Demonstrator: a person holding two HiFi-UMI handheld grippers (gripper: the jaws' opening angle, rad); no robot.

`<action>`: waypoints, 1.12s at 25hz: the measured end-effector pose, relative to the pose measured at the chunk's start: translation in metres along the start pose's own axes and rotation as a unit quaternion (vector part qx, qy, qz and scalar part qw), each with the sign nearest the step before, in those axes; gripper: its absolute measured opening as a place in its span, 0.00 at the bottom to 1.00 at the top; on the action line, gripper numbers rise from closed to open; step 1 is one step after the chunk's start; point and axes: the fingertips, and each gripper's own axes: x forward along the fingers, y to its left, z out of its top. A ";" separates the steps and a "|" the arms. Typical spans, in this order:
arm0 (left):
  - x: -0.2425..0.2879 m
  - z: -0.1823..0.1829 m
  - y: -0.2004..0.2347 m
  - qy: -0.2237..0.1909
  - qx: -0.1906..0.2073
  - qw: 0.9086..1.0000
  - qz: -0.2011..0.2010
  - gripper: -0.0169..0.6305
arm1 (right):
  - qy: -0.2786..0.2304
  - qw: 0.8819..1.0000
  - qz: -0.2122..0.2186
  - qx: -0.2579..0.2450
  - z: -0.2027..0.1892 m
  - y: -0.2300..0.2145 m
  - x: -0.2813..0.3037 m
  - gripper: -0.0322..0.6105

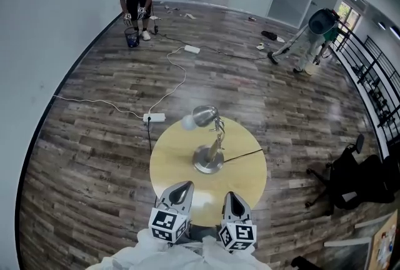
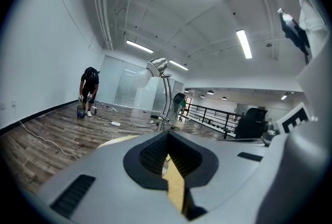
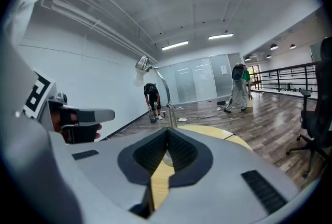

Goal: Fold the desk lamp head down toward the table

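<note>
A silver desk lamp stands upright in the middle of a round yellow table (image 1: 250,182). Its round base (image 1: 208,160) rests on the tabletop, and its head (image 1: 204,115) is raised on the arm, tipped to the left. In the left gripper view the lamp head (image 2: 157,66) rises well ahead of the jaws; in the right gripper view the lamp head (image 3: 143,64) does too. My left gripper (image 1: 180,190) and right gripper (image 1: 233,200) hover side by side over the table's near edge, short of the lamp. Both are shut and hold nothing.
A black cord (image 1: 245,154) runs from the lamp base off the table's right side. A white power strip (image 1: 154,117) and cable lie on the wood floor to the left. A black office chair (image 1: 347,176) stands to the right. Two people are far off.
</note>
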 end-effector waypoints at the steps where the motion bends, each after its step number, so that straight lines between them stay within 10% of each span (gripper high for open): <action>1: 0.001 0.001 0.001 0.000 -0.001 1.000 0.003 0.02 | 0.001 1.000 0.000 -0.001 0.000 -0.001 0.006 0.07; 12: 0.007 0.020 0.009 0.005 0.032 0.999 0.006 0.04 | 0.028 0.997 0.040 -0.066 -0.015 -0.017 0.143 0.11; 22: 0.027 0.068 0.023 0.025 0.074 0.997 -0.011 0.41 | 0.007 0.993 0.062 -0.098 0.014 -0.011 0.208 0.24; 28: 0.045 0.136 0.029 0.004 0.226 0.974 0.007 0.43 | 0.019 0.988 0.093 -0.120 0.018 -0.008 0.206 0.23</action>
